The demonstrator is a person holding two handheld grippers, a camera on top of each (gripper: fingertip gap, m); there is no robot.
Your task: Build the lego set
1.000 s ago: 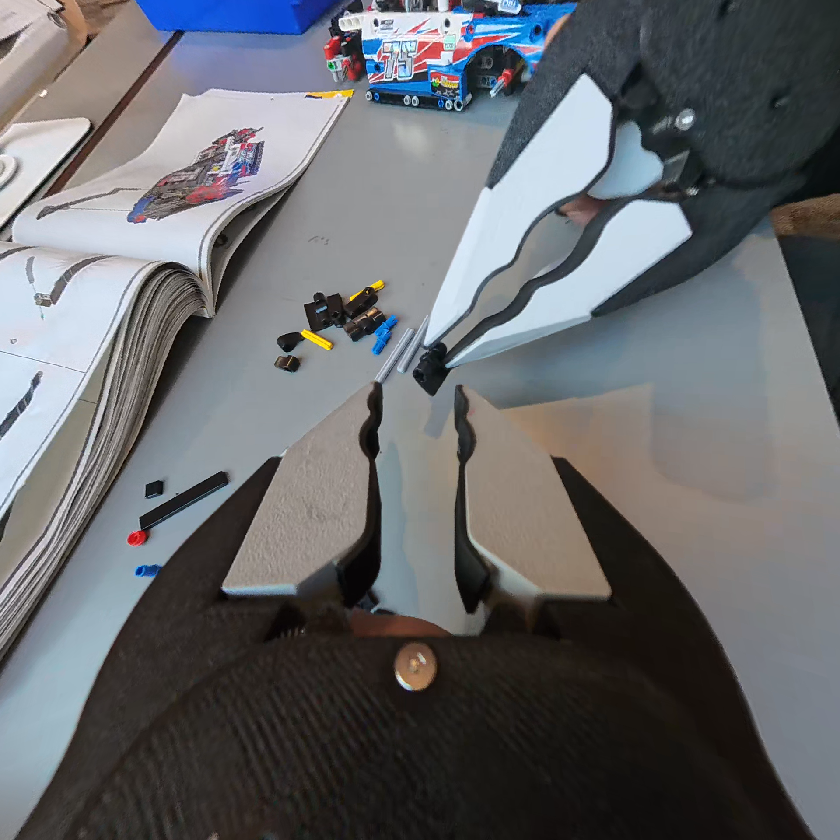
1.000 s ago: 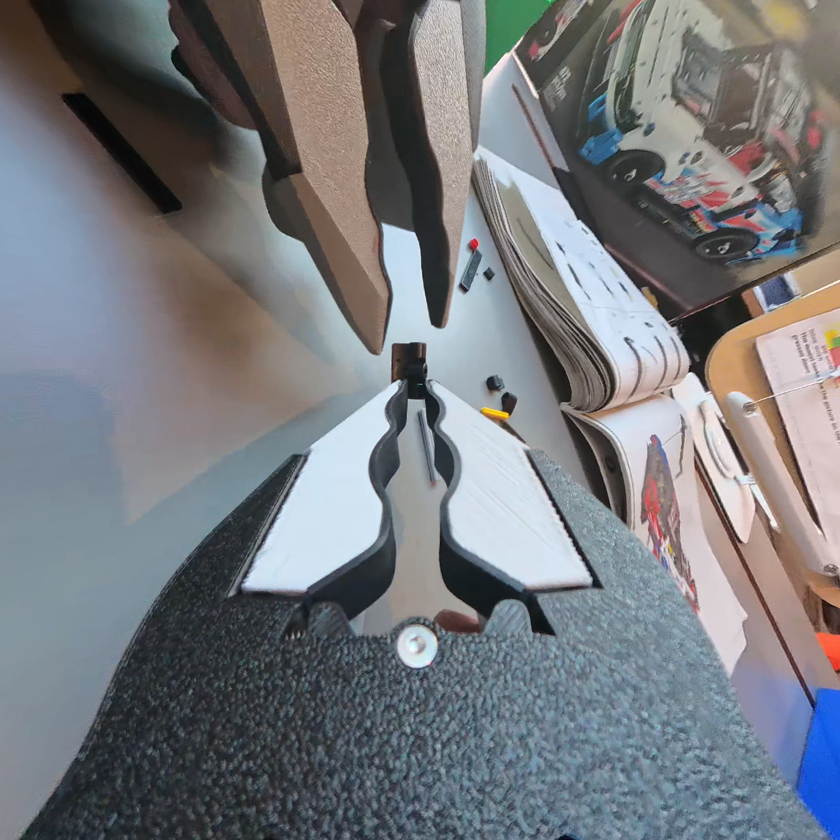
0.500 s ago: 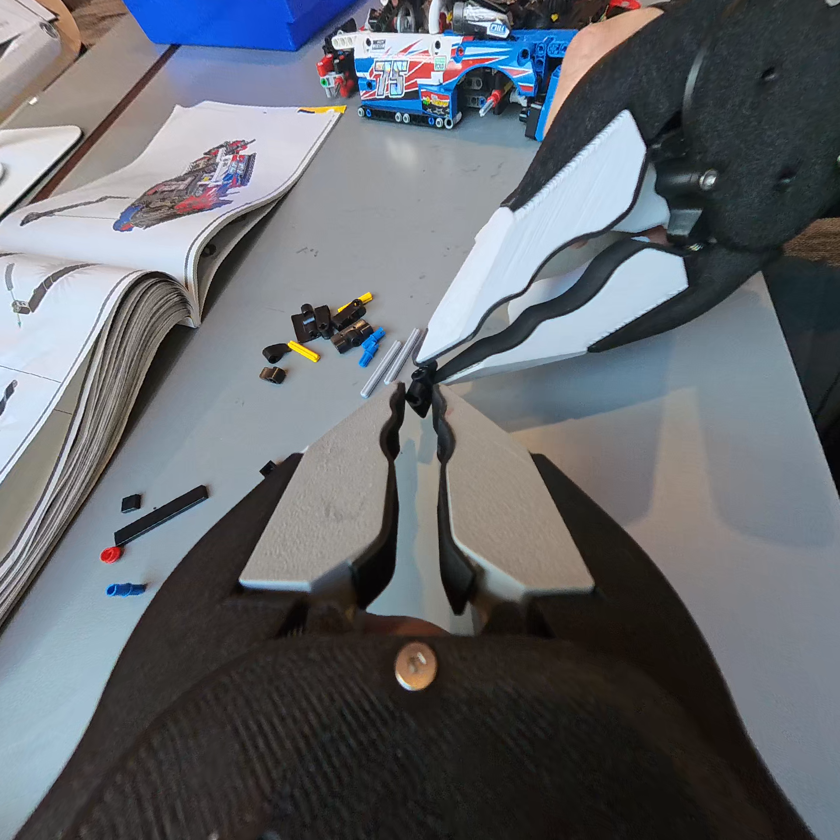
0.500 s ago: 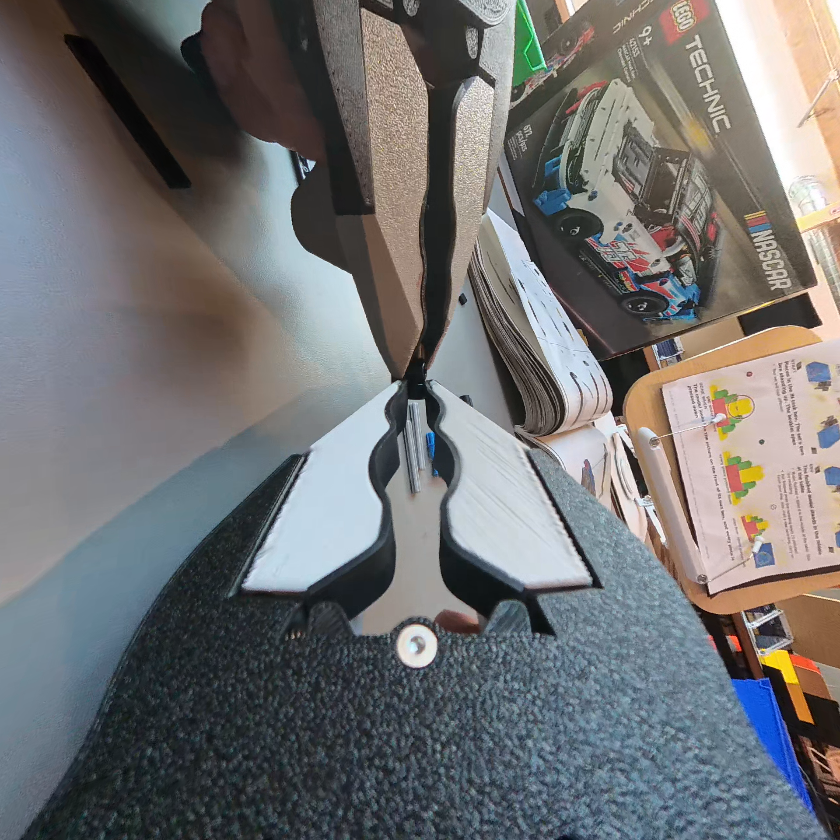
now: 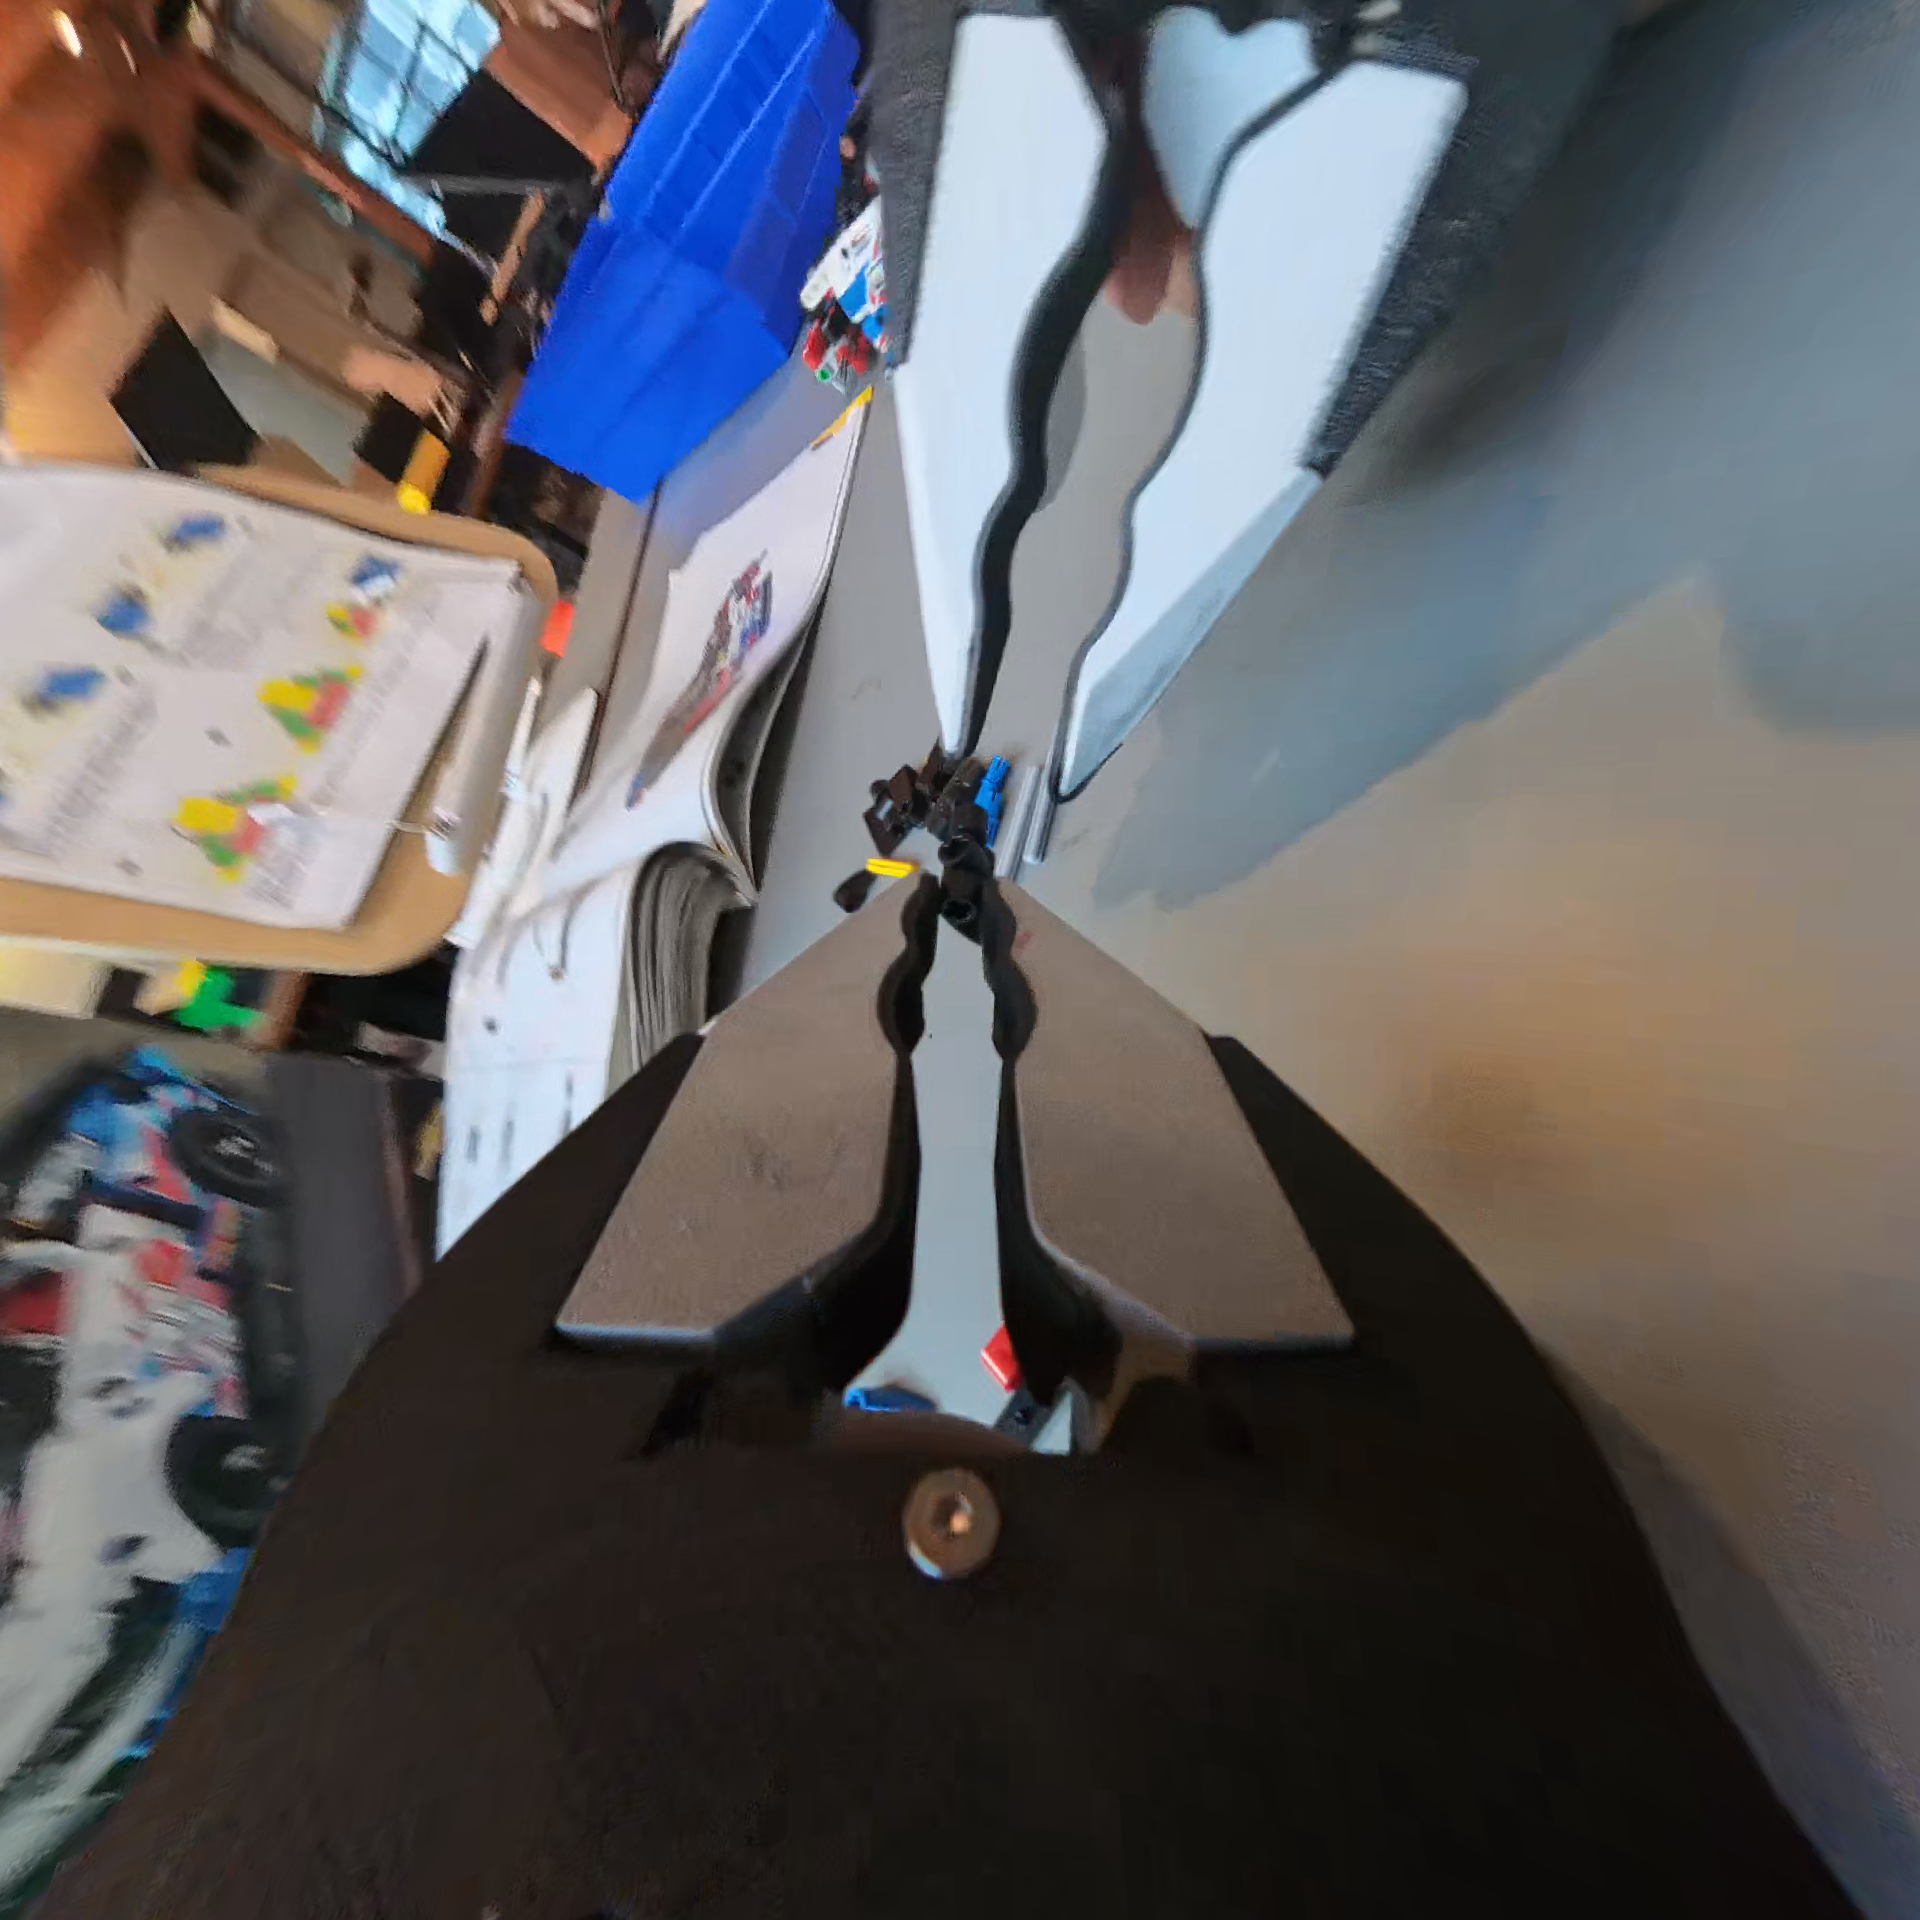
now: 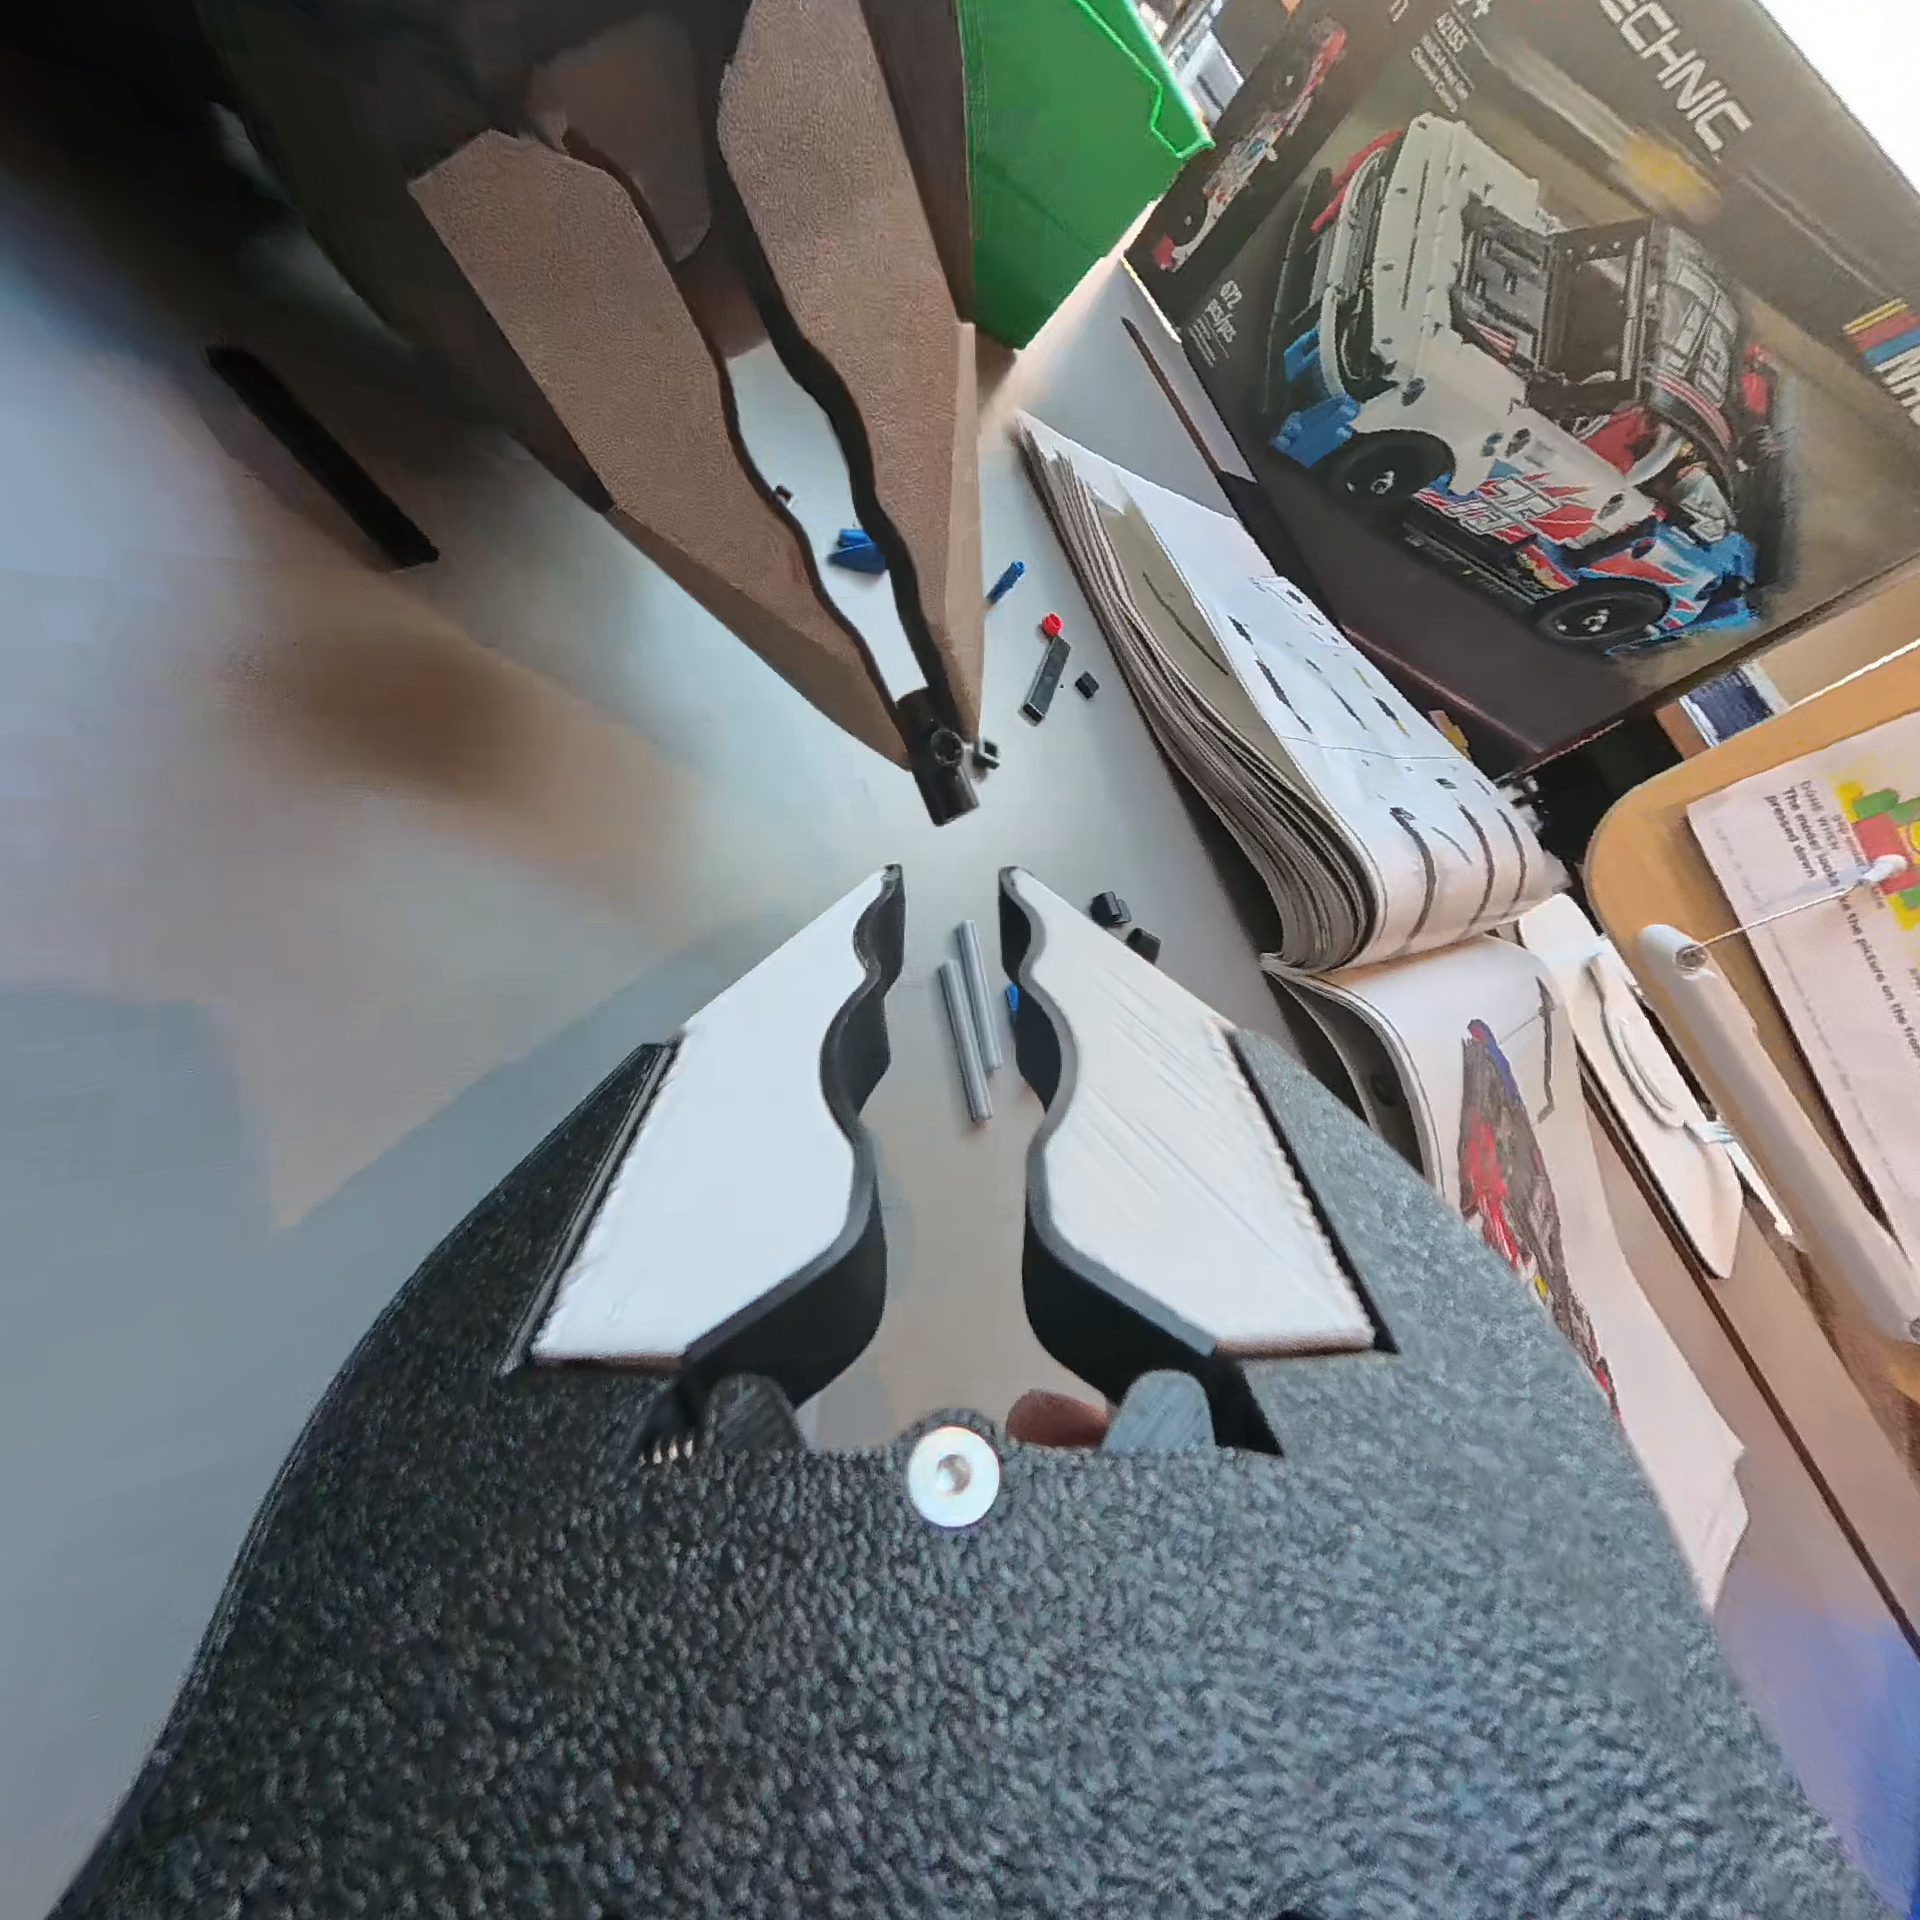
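Observation:
My left gripper, with grey-brown fingers, is shut on a small black connector and holds it above the grey table. In the right wrist view the left gripper comes in from the top, the connector sticking out of its tips. My right gripper, with white fingers, is open and empty just short of the connector. Two grey axles lie on the table between its fingers. It also shows at the top of the left wrist view, above a pile of small black, blue and yellow parts.
An open instruction book lies beside the parts, with the set's box and a green bin behind it. A black beam, a red piece and blue pins lie loose. A blue bin and the part-built car stand farther off. The tips of both grippers are at nearly the same place.
My right gripper has let go of the black connector, opened and drawn back. My left gripper has shut on the connector and rolled over with it.

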